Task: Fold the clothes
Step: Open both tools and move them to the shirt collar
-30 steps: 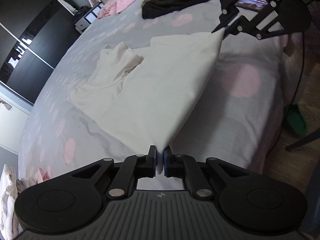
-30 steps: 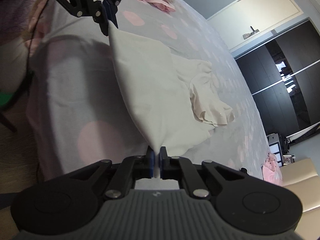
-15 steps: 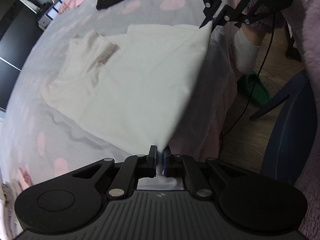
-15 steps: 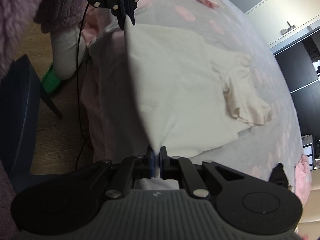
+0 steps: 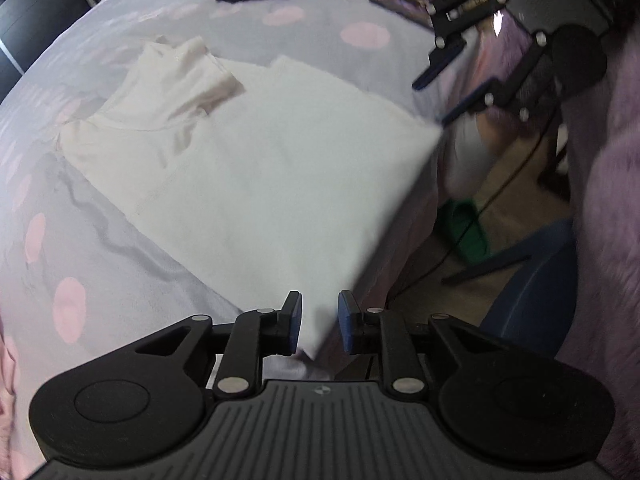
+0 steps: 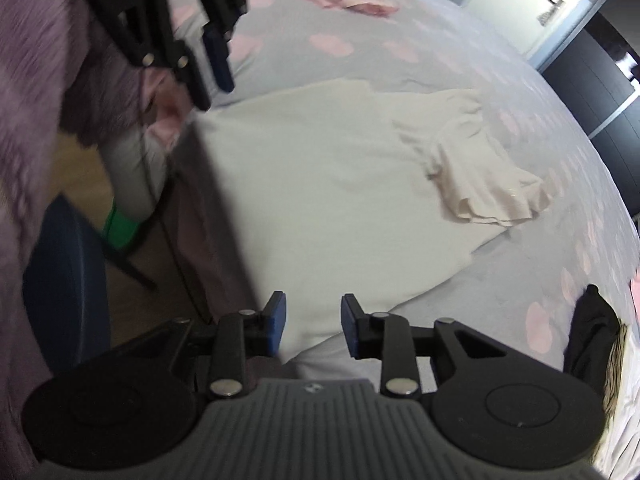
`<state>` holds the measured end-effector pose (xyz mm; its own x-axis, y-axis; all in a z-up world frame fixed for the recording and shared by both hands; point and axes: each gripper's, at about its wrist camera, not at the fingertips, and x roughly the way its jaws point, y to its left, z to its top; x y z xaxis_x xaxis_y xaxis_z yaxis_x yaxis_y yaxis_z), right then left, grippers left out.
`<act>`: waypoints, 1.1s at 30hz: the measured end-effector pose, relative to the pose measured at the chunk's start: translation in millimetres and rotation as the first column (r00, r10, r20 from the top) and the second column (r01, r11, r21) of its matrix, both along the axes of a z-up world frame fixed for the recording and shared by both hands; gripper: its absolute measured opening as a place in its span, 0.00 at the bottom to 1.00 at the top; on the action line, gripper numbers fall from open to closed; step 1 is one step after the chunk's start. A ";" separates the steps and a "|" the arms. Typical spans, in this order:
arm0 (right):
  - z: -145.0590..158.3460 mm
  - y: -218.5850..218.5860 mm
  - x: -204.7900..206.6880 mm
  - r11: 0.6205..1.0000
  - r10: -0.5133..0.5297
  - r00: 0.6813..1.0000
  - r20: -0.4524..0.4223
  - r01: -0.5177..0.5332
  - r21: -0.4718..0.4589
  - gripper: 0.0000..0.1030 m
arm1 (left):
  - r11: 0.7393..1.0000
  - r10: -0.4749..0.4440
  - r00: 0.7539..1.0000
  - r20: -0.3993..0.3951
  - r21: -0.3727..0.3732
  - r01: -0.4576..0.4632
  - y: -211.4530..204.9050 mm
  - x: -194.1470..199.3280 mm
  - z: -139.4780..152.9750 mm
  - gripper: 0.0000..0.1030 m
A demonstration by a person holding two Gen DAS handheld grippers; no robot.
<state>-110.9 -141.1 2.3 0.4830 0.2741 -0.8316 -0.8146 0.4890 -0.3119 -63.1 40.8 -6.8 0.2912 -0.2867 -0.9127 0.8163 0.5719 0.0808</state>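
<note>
Item, nearest: my left hand-held gripper [image 5: 319, 322] and right hand-held gripper [image 6: 313, 325], jaws just opened to a narrow gap, each with a hem corner of the cream garment [image 5: 256, 168] loose between the pads, let go, I judge, because the hem now sits at the bed [image 5: 120, 248] edge. Beyond: garment body flat on the bed, crumpled sleeve [image 6: 488, 184] farthest, not yet folded.
</note>
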 end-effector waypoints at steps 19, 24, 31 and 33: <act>29.5 -19.3 149.1 0.893 -0.391 0.919 -0.037 0.389 0.225 0.11 | 0.946 0.312 0.946 0.093 -0.127 -0.299 -4.6 135.6 35.3 0.17; 26.3 -37.0 203.3 0.875 -0.424 0.904 -0.054 0.424 0.232 0.07 | 0.946 0.305 0.944 0.124 -0.152 -0.286 -7.8 172.6 39.5 0.17; 9.2 -62.3 270.4 0.841 -0.440 0.891 -0.113 0.453 0.297 0.07 | 0.948 0.253 0.958 0.133 -0.230 -0.219 -30.7 229.6 30.4 0.39; 0.4 -66.4 286.4 0.837 -0.439 0.891 -0.116 0.453 0.308 0.08 | 0.953 0.228 0.962 0.153 -0.236 -0.188 -42.4 247.1 26.1 0.41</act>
